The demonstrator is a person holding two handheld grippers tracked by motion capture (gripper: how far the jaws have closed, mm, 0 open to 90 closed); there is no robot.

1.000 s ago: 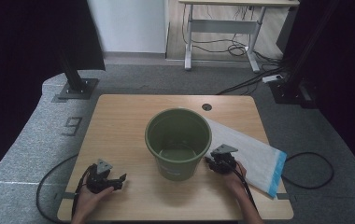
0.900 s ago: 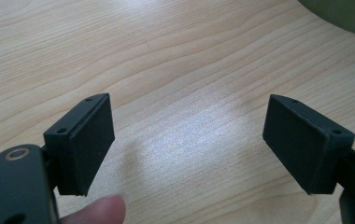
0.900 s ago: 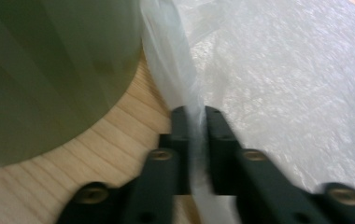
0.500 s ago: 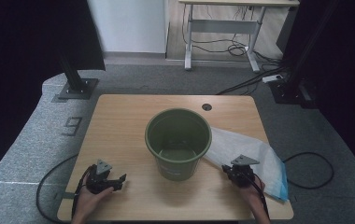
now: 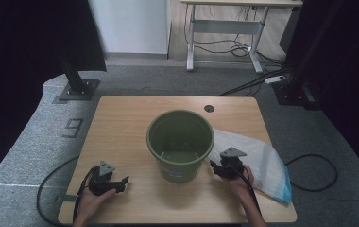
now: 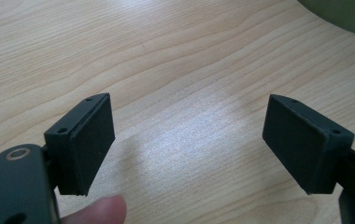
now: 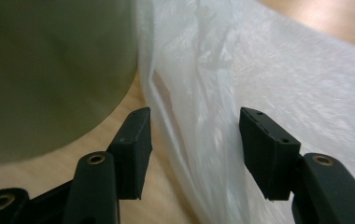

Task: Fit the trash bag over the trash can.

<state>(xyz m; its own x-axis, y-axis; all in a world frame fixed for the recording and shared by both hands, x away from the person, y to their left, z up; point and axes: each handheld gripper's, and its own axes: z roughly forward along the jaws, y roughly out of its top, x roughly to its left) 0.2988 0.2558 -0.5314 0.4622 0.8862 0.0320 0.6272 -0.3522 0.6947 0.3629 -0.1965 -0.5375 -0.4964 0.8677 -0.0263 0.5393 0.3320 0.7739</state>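
Note:
A green bucket (image 5: 180,142) stands upright in the middle of the wooden table (image 5: 125,123), with nothing visible inside. A white plastic bag (image 5: 258,158) with a blue edge lies rumpled on the table to its right. My right gripper (image 5: 214,166) is low beside the bucket's right wall, at the bag's near-left edge. In the right gripper view its jaws (image 7: 194,149) have just been opening. A fold of the bag (image 7: 259,70) runs between them, unpressed, with the bucket (image 7: 49,70) at the left. My left gripper (image 5: 121,182) rests at the near left, open (image 6: 189,144) over bare wood.
A cable runs off each gripper over the table's near edge. A round grommet hole (image 5: 209,108) sits at the table's far side. On the grey floor behind are a dark stand base (image 5: 76,90), a desk frame and loose cables.
The right gripper drew back to the near right, then returned toward the bucket, and its jaws are now apart. The bag looks more rumpled and sits closer to the bucket. The left gripper stayed put.

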